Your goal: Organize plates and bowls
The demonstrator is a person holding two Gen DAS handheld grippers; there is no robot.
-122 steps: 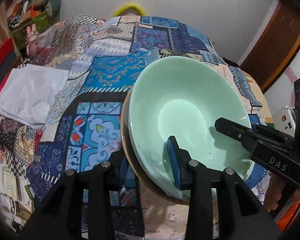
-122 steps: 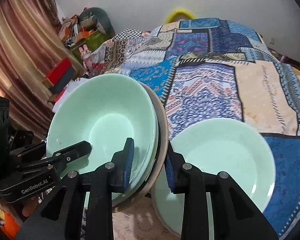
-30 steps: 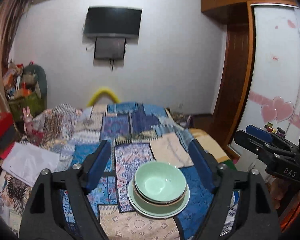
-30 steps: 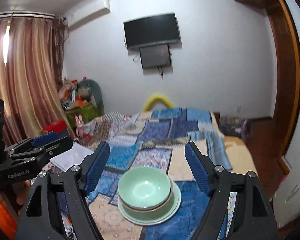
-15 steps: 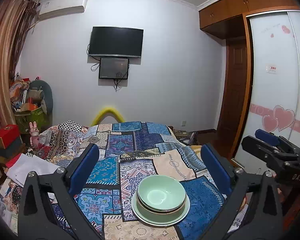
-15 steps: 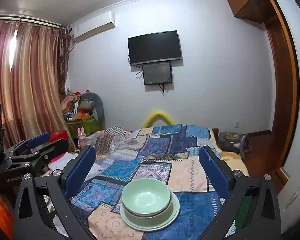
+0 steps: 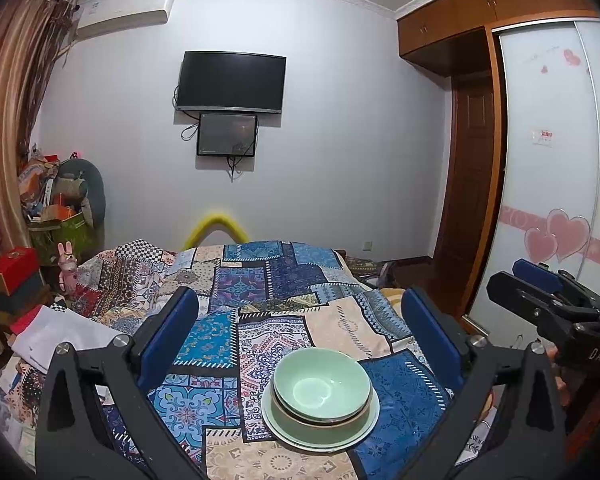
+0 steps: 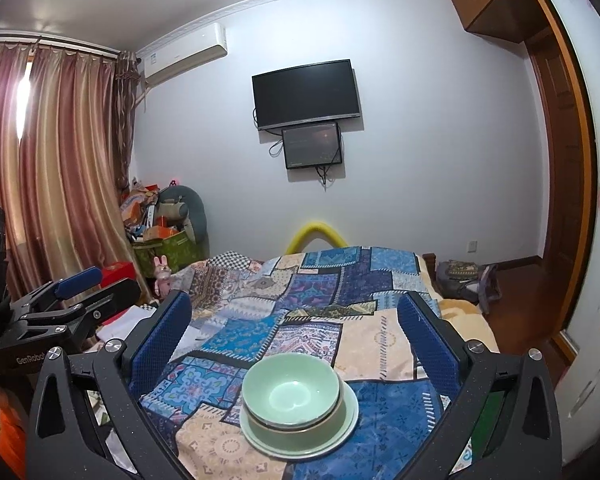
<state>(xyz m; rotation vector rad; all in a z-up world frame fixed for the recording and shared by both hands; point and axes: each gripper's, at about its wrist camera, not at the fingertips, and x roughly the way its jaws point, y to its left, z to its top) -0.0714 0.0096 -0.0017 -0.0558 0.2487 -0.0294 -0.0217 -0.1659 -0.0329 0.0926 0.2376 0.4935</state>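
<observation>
We hold the left black two-finger gripper [image 7: 300, 320] and the right black two-finger gripper [image 8: 296, 320] spread wide, nothing between their blue textured pads. Beyond them, a glossy pale-green ceramic bowl [image 7: 322, 384] nests in a brown-rimmed green bowl [image 7: 320, 420] on a round pale-green plate [image 7: 284, 432], resting on the patchwork-patterned bedspread [image 7: 260, 280].

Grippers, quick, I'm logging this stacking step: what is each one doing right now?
Left gripper: jaws wide open, holding nothing.
Right gripper: jaws wide open, holding nothing; the stacked pale green ceramic bowls sit free on the patchwork bedspread.
</observation>
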